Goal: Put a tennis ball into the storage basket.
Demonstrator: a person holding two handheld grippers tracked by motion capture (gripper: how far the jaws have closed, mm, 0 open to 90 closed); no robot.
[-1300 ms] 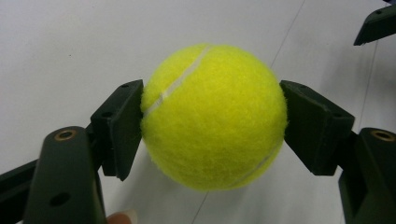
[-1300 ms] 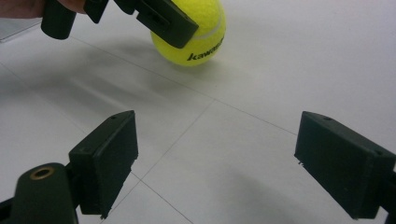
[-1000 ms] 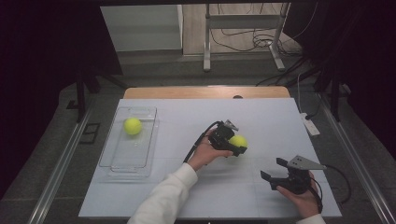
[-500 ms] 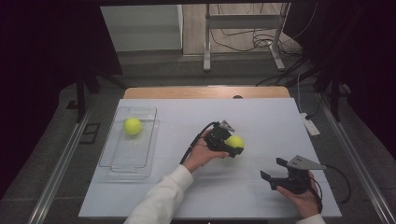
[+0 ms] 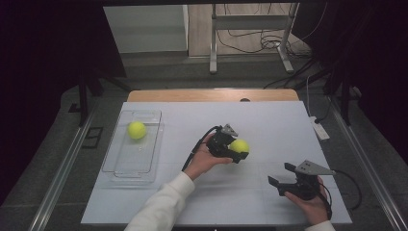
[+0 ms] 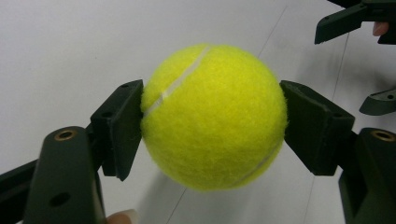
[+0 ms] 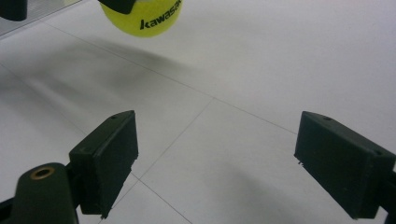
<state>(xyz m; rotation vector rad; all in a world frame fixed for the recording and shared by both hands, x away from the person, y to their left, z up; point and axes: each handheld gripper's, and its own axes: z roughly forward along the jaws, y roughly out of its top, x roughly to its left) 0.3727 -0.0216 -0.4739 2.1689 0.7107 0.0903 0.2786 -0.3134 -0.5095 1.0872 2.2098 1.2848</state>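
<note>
Little has moved: left gripper [image 5: 231,150] jaws pinch tennis ball [image 5: 239,146], right gripper [image 5: 288,181] jaws spread, 2nd ball [image 5: 136,130] in tray [image 5: 120,166].

The left gripper [image 5: 235,153] is a matte black plastic tool with blocky, squared jaw pads, each arm bearing a brass-ringed hole near its base. A grey three-cornered plate sits on its top and a black cable trails from its rear. The arm behind it wears a white long sleeve [image 5: 161,209]. The right gripper [image 5: 281,175], to the right of the left gripper, is built alike: black body, grey triangular plate, looping black cable, white cuff.
</note>
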